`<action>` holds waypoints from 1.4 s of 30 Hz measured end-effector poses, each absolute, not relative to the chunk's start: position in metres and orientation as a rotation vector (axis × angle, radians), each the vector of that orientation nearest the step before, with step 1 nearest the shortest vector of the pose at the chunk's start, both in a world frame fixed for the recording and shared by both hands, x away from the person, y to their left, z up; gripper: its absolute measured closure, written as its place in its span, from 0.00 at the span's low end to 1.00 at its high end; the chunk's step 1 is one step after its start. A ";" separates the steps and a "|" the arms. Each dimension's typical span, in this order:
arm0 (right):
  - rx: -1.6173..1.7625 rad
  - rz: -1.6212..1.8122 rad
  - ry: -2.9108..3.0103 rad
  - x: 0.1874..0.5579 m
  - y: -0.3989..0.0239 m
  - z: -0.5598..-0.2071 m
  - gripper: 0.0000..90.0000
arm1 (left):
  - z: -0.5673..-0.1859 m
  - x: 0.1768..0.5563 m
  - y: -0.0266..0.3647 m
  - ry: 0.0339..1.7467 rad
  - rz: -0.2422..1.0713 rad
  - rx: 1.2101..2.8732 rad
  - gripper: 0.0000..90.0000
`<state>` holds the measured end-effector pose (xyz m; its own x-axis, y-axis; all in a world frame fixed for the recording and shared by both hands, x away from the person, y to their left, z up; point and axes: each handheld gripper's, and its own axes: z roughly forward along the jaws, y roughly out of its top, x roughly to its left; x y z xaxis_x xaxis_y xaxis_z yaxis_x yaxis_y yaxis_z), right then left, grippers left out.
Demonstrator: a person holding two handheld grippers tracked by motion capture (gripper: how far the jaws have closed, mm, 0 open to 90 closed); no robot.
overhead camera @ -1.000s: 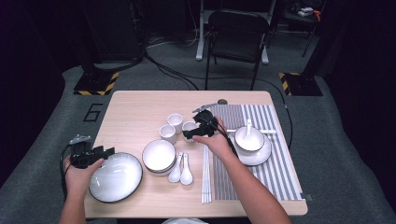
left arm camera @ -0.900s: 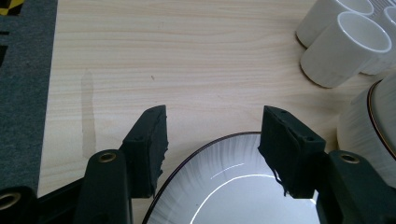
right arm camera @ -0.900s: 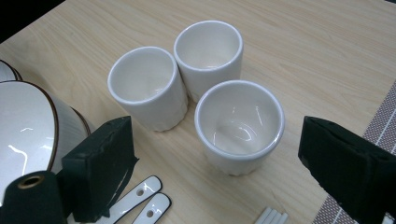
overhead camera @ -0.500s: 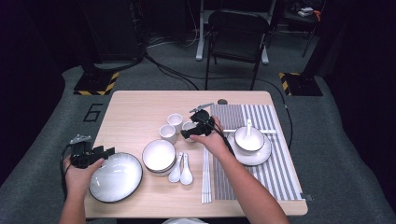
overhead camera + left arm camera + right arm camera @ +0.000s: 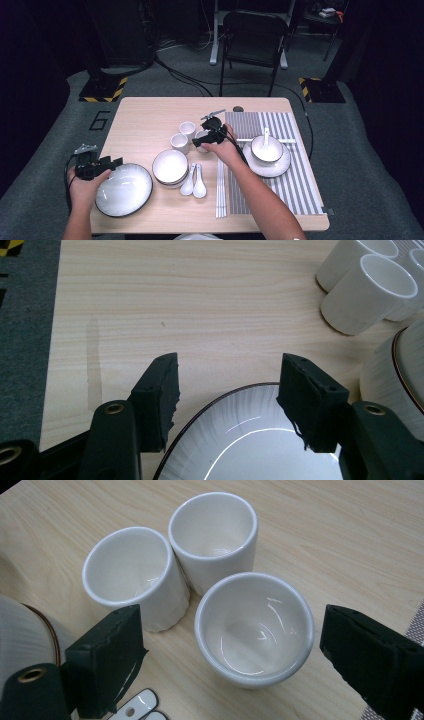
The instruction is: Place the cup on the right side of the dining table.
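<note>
Three white cups stand close together at the table's middle: the nearest cup (image 5: 255,627), one behind it (image 5: 214,530) and one to its left (image 5: 132,575). My right gripper (image 5: 232,620) is open, its jaws on either side of the nearest cup without touching it; the high view shows this gripper (image 5: 199,142) by the cups (image 5: 187,129). At the front left lies a large white plate (image 5: 123,189). My left gripper (image 5: 115,163) is open at the plate's left rim. In the left gripper view the plate (image 5: 240,440) lies between and below the jaws of this gripper (image 5: 232,375).
Stacked bowls (image 5: 170,167) sit right of the plate, with two white spoons (image 5: 193,182) and chopsticks (image 5: 220,192) beside them. A striped mat (image 5: 290,185) on the right carries a bowl with a spoon (image 5: 266,148) on a plate. A chair (image 5: 252,37) stands behind the table.
My right gripper has shifted slightly left, closer over the cups. The left gripper has stayed at the plate's rim.
</note>
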<state>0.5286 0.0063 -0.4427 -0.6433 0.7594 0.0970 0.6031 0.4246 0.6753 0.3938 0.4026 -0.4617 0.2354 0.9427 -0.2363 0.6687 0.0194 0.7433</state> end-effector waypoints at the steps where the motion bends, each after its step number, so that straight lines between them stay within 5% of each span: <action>1: 1.199 1.024 2.455 0.529 0.007 -0.443 0.11 | -0.462 0.394 0.403 1.504 0.437 1.720 0.46; 42: 1.318 0.978 2.450 0.548 0.007 -0.469 0.17 | -0.462 0.394 0.403 1.513 0.426 1.712 0.46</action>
<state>0.5481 0.0073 -0.4691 -0.5856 0.7993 0.1349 0.6723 0.3860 0.6317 0.3939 0.4027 -0.4622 0.2299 0.9411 -0.2478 0.6737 0.0299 0.7384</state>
